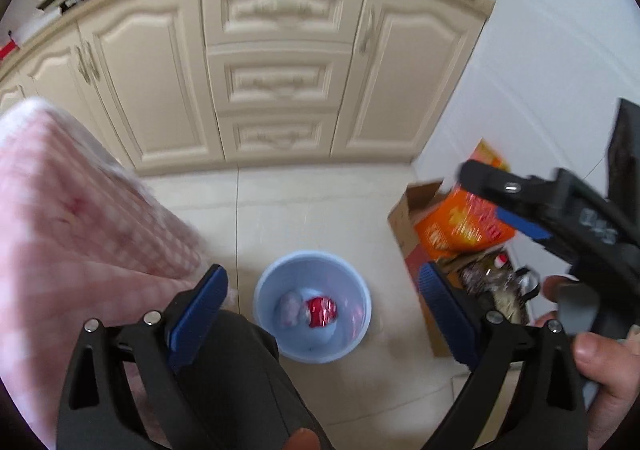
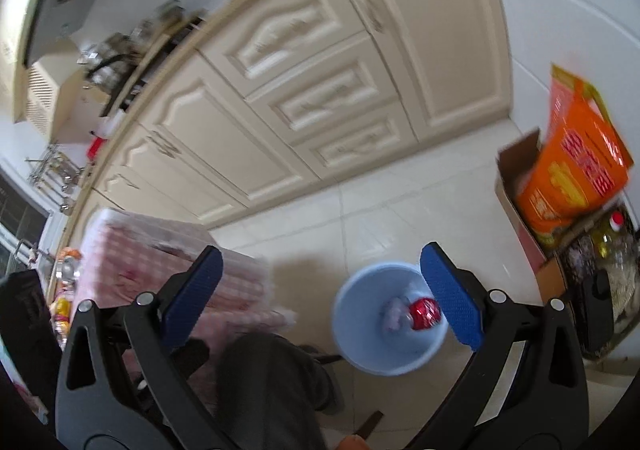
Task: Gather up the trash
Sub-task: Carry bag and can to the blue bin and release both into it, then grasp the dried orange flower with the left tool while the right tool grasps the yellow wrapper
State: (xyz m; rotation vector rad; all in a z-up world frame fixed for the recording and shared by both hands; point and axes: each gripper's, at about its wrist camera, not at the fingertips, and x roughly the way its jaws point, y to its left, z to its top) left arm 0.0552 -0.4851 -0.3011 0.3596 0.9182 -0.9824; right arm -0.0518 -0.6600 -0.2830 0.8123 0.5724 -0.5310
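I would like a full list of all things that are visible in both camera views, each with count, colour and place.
bin: one, light blue, on the floor tiles
crushed can: one, red, inside the bin
crumpled wrapper: one, pale pink-white, inside the bin beside the crushed can
tablecloth: one, pink checked, left of the bin
cabinets: one row, cream, behind the bin
cardboard box: one, brown, by the wall at right
orange carton: one, in the cardboard box
left gripper: open, empty, above the bin
right gripper: open, empty
hand: one, on the right gripper's handle
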